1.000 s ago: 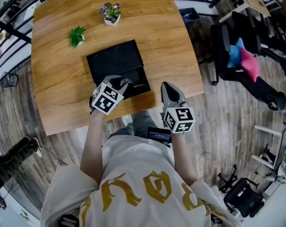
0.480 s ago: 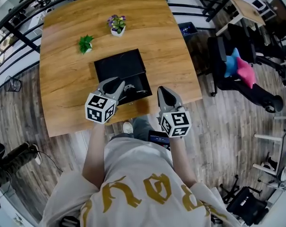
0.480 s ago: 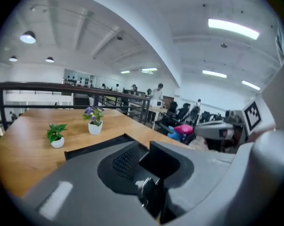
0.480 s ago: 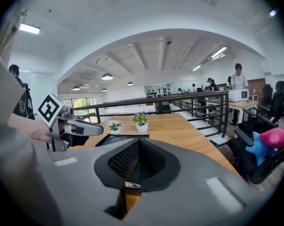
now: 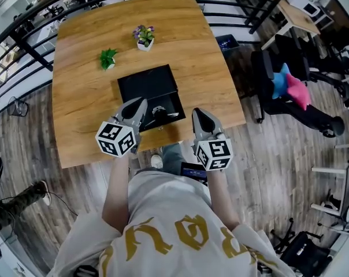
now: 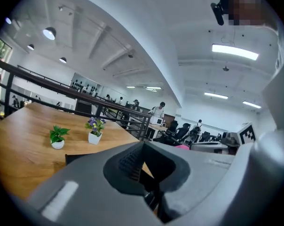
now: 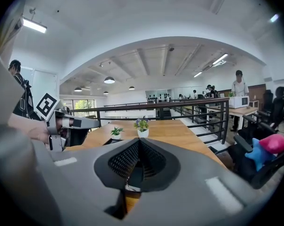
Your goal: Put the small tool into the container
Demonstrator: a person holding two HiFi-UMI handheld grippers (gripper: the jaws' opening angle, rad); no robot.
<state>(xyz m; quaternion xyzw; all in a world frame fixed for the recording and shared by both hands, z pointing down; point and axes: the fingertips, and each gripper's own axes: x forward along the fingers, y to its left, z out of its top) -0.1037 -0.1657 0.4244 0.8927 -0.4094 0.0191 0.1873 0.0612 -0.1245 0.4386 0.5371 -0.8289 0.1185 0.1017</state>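
Note:
A black case (image 5: 147, 84) lies open in the middle of the wooden table (image 5: 82, 103). In its near half rests a small silvery tool (image 5: 160, 111). My left gripper (image 5: 141, 101) hovers at the case's near left corner with its jaws shut and nothing between them; the left gripper view shows the tips (image 6: 143, 144) meeting. To the right of the case, near the table's front edge, my right gripper (image 5: 196, 112) is also shut and holds nothing (image 7: 139, 141). The right gripper view shows the left gripper (image 7: 69, 124) at its left.
Two small potted plants stand behind the case: a green one (image 5: 108, 57) and a purple-flowered one (image 5: 144, 36). A black railing (image 5: 24, 42) borders the table's far side. A dark chair with blue and pink cushions (image 5: 290, 84) stands on the floor to the right.
My left gripper has pulled back from over the case's near half toward the table's front edge. The right gripper has hardly moved. The head view has shifted a little.

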